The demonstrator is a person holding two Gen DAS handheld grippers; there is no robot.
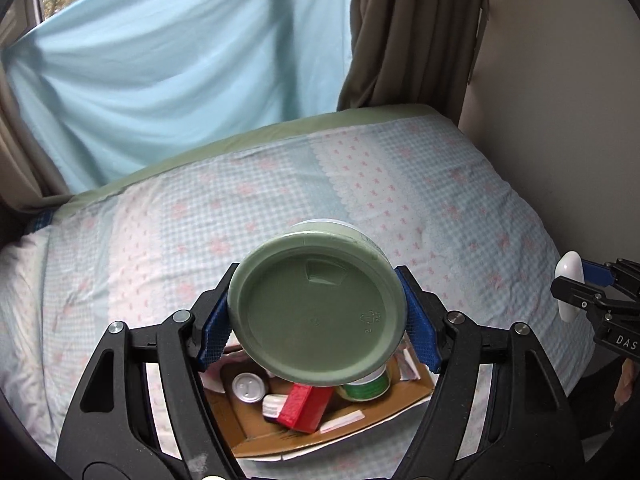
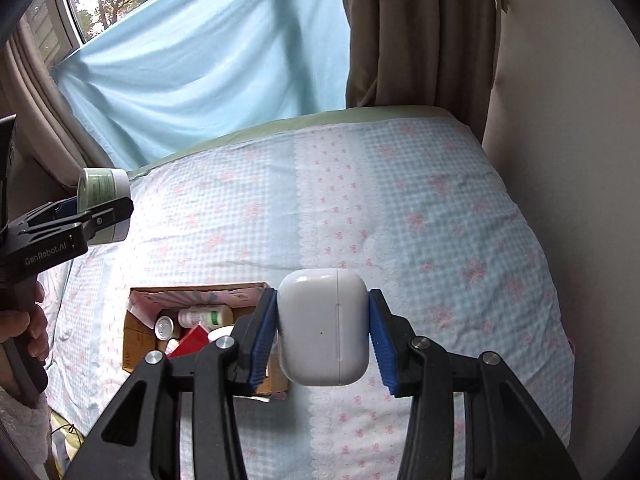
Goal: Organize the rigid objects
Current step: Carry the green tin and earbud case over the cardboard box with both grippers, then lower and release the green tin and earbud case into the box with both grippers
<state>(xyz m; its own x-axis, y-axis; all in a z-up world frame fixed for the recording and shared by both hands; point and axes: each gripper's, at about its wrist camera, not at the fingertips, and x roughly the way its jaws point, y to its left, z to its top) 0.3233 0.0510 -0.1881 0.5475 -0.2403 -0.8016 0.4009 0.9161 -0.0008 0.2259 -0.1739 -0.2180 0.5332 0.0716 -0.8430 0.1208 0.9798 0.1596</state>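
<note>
My left gripper point(image 1: 318, 312) is shut on a green round jar point(image 1: 316, 308), its base turned toward the camera, held above the bed. Below it lies an open cardboard box point(image 1: 416, 390) with a red box point(image 1: 306, 406), a white-capped bottle point(image 1: 248, 387) and a green-banded container point(image 1: 366, 386) inside. My right gripper point(image 2: 323, 334) is shut on a white earbud case point(image 2: 323, 328), also in the air. The right wrist view shows the cardboard box point(image 2: 136, 338) to the lower left, and the left gripper point(image 2: 98, 208) with the green jar point(image 2: 102, 190) at the left edge.
The bed point(image 1: 400, 184) has a blue checked quilt with pink bows. A light blue sheet point(image 1: 180, 64) hangs over the window behind it, with brown curtains point(image 1: 416, 32) and a wall on the right. A person's hand point(image 2: 28, 328) grips the left tool's handle.
</note>
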